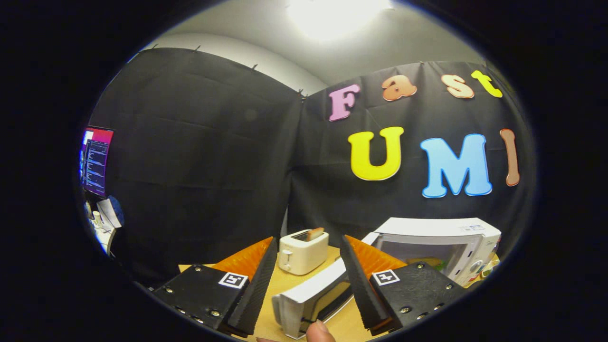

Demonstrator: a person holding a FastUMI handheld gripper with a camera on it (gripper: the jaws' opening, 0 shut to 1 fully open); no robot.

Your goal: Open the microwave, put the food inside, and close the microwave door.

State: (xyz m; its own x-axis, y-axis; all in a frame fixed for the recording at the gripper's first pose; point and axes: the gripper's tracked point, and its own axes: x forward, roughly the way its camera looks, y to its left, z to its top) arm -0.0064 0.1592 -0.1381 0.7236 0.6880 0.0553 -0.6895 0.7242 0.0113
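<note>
We are holding our claw open, gripping nothing; the microwave door is swinging open between its fingers; a fingertip is touching the door.

Cloth-walled booth (lab), monitor, microwave

White microwave — door swung open — food inside.

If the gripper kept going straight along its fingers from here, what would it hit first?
Most likely the open microwave door, which swings out between the open gripper fingers. The toaster sits further on; depth is hard to judge in this fisheye view.
</note>
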